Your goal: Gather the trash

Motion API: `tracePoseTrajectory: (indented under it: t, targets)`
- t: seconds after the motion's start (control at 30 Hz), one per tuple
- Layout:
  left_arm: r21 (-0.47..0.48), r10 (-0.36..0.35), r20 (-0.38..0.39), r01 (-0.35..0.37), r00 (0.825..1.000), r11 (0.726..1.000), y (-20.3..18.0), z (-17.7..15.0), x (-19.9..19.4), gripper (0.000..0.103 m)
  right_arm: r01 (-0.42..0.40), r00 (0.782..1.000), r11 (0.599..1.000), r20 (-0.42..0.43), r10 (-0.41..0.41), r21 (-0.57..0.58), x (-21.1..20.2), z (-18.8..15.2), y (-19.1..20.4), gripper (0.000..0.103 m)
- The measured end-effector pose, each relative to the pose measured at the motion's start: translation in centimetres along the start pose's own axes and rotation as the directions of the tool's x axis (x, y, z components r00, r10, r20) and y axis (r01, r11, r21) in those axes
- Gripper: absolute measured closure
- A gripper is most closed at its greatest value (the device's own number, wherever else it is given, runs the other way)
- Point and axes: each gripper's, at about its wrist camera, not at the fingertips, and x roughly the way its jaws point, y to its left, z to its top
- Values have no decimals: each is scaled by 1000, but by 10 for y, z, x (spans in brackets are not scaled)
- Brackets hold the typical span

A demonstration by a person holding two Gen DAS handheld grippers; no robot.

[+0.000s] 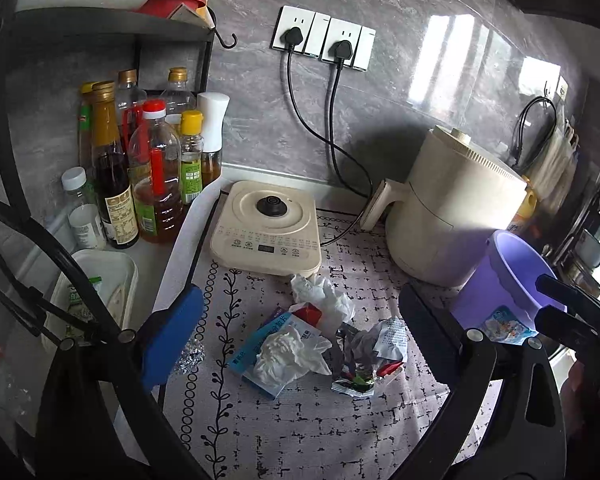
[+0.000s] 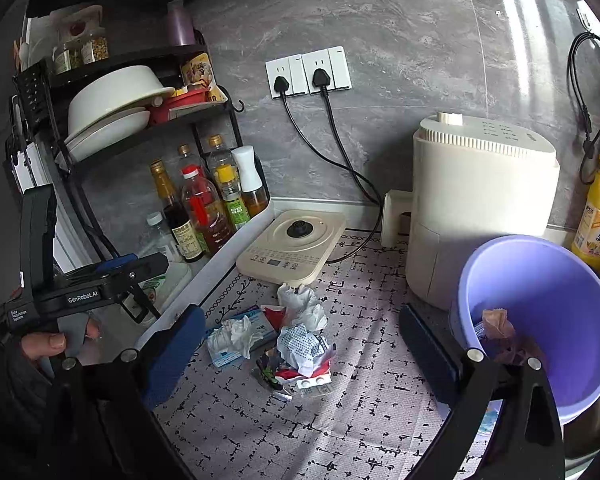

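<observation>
Both tongs spread apart, empty: left tongs (image 1: 300,336) over the trash pile (image 1: 320,344), right tongs (image 2: 300,344) just short of it. Crumpled tissues, blue box (image 2: 236,340) and foil wrappers heaped mid-bench on patterned mat (image 2: 360,420). Purple bucket (image 2: 560,320) at right edge, holding brownish scraps. Beyond: induction hob (image 2: 296,246), cream appliance (image 2: 480,200), bottles (image 2: 208,200) along left edge.

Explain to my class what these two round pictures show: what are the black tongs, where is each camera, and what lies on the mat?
A person holds one pair of tongs in each hand; a fisheye camera on each looks along its fingers. One view looks from the left tongs, the other from the right tongs. Both are open and hold nothing. On the patterned mat lies a pile of crumpled tissues and wrappers, beside a purple bin that already holds some scraps.
</observation>
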Motion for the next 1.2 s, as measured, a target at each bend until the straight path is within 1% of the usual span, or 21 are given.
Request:
tracePoseTrajectory:
  t: [0.1, 0.17, 0.27, 0.4, 0.43, 0.5, 0.57, 0.7, 0.73, 0.8, 0.9, 0.97, 1.03, 1.07, 1.1, 1.17, 1.2]
  targets:
    - [-4, -15, -23, 15, 1000, 1000, 10, -7, 4, 6, -6, 999, 1000, -43, 6, -8, 16, -5, 6, 13]
    - [0, -24, -35, 24, 999, 1000, 14, -12, 8, 6, -12, 997, 1000, -79, 11, -6, 27, -9, 8, 19]
    - [28, -36, -68, 38, 997, 999, 17, -19, 17, 7, -15, 992, 1000, -123, 16, 7, 41, -14, 10, 23]
    - [43, -74, -117, 79, 990, 996, 20, -26, 30, 18, 5, 987, 999, -159, 1, 35, 53, -18, 10, 23]
    - [52, -75, -129, 82, 989, 995, 20, -28, 36, 19, 9, 987, 999, -164, -2, 42, 56, -19, 9, 23]
    - [65, -75, -159, 87, 984, 994, 21, -31, 48, 27, 22, 985, 999, -170, -14, 44, 61, -18, 9, 23]
    - [67, -86, -190, 101, 978, 993, 22, -35, 59, 33, 38, 983, 998, -180, -30, 43, 65, -19, 9, 23]
    - [95, -102, -238, 127, 966, 987, 21, -39, 82, 38, 60, 978, 997, -203, -48, 54, 76, -19, 5, 23]
    - [100, -104, -255, 133, 961, 986, 20, -40, 89, 40, 65, 976, 996, -210, -52, 57, 79, -20, 5, 23]
    - [103, -113, -296, 150, 948, 983, 20, -43, 104, 47, 69, 972, 995, -229, -51, 68, 87, -21, 3, 23]
    - [116, -123, -350, 173, 929, 978, 17, -49, 123, 52, 63, 967, 996, -253, -44, 69, 97, -21, 3, 23]
    - [134, -117, -380, 180, 918, 975, 15, -55, 133, 55, 67, 962, 996, -267, -50, 57, 105, -21, 3, 22]
    - [152, -106, -402, 180, 910, 972, 13, -62, 142, 62, 79, 957, 995, -286, -59, 61, 115, -23, 2, 20]
    - [166, -94, -394, 171, 914, 971, 12, -63, 143, 68, 82, 954, 994, -294, -58, 69, 119, -24, 0, 20]
    - [179, -86, -380, 164, 921, 970, 11, -63, 142, 76, 83, 951, 994, -303, -56, 76, 123, -25, 0, 20]
    - [180, -87, -384, 167, 919, 969, 10, -62, 144, 85, 82, 946, 994, -319, -54, 77, 130, -28, 1, 20]
    - [176, -90, -379, 167, 921, 970, 10, -61, 144, 86, 81, 945, 994, -324, -55, 68, 134, -29, 3, 20]
